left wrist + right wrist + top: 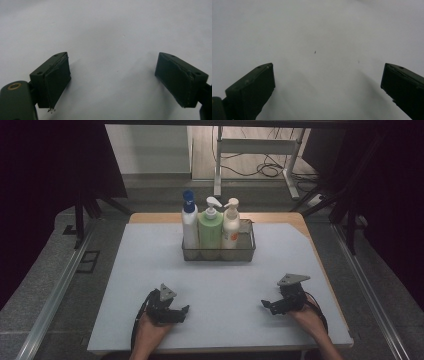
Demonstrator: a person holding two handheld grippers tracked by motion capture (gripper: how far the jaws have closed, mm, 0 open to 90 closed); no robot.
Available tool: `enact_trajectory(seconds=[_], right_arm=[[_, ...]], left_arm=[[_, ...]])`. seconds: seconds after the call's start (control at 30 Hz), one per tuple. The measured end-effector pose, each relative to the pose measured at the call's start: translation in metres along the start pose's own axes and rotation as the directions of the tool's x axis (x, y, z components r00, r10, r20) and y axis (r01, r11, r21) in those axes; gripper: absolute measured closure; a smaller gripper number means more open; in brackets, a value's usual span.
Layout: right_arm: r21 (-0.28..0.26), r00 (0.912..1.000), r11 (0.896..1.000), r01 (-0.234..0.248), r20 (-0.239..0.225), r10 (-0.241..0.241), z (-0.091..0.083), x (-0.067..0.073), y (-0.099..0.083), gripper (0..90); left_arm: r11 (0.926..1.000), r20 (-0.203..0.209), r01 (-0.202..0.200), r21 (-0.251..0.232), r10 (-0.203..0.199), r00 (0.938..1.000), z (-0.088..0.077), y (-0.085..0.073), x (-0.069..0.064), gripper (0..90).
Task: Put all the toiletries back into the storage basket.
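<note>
High view: left gripper, right gripper rest near table front edge, jaws wide apart, empty. Three bottles upright in wire basket, well apart. Step: idle start, probably; next move needs forward reach.

Dim, soft, grainy; dark vignetted edges.

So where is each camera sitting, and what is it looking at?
High view: up above the person's side, looking forward and down at the table, the wire basket of three bottles, both hands and tools.
Left gripper view: rides on the left tool, looking down at the bare white tabletop between its open jaws.
Right gripper view: rides on the right tool, same downward look, jaws open.
Shared: both gripper views see the same white tabletop.
</note>
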State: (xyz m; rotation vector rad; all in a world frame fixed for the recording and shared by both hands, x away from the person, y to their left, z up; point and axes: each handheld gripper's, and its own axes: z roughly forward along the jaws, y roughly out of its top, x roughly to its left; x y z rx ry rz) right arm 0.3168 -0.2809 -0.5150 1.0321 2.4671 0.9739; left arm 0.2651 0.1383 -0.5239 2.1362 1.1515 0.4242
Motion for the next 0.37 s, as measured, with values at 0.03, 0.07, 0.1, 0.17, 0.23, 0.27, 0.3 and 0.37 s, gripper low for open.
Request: enact_trajectory(seconds=[0.03, 0.07, 0.1, 0.17, 0.23, 0.27, 0.3, 0.37], right_arm=[[0.009, 1.0, 1.0, -0.003, 0.001, 0.003, 0.0014, 0.0003, -0.0019, 0.0], [0.014, 1.0, 1.0, -0.004, 0.001, 0.004, 0.0036, 0.0007, -0.0041, 0.0], [0.003, 0.9999, 1.0, -0.011, -0.001, 0.011, 0.0037, 0.0004, -0.0051, 0.0], [-0.007, 0.9999, 1.0, -0.017, 0.001, 0.017, 0.0033, 0.0, -0.0067, 0.0], [-0.007, 0.9999, 1.0, -0.015, 0.003, 0.015, 0.0035, 0.0005, -0.0068, 0.0], [-0.008, 0.9999, 1.0, -0.014, 0.003, 0.015, 0.0036, 0.0006, -0.0069, 0.0], [-0.008, 0.9999, 1.0, -0.017, 0.003, 0.017, 0.0035, 0.0006, -0.0072, 0.0], [-0.012, 0.9999, 1.0, -0.017, 0.002, 0.017, 0.0035, 0.0006, -0.0076, 0.0]], left_arm=[[1.0, 0.0, 0.0, -0.001, 0.0, 1.0, 0.0001, 0.0, 0.0, 12.6], [1.0, 0.0, 0.001, -0.001, -0.001, 1.0, 0.0001, 0.0, 0.0, 12.6], [1.0, 0.0, 0.0, 0.0, 0.0, 1.0, 0.0, 0.0001, 0.0, 12.6], [1.0, 0.0, 0.0, -0.001, 0.0, 1.0, 0.0001, 0.0, -0.0001, 12.6], [1.0, -0.001, 0.0, -0.001, 0.0, 1.0, 0.0001, 0.0, -0.0001, 12.6], [1.0, 0.0, 0.0, -0.001, 0.0, 1.0, 0.0001, 0.0, -0.0001, 12.6], [1.0, 0.0, 0.0, 0.0, 0.0, 1.0, 0.0002, -0.0001, -0.0002, 12.5], [1.0, 0.002, 0.002, 0.0, -0.002, 1.0, 0.0002, -0.0001, 0.0002, 12.5]])
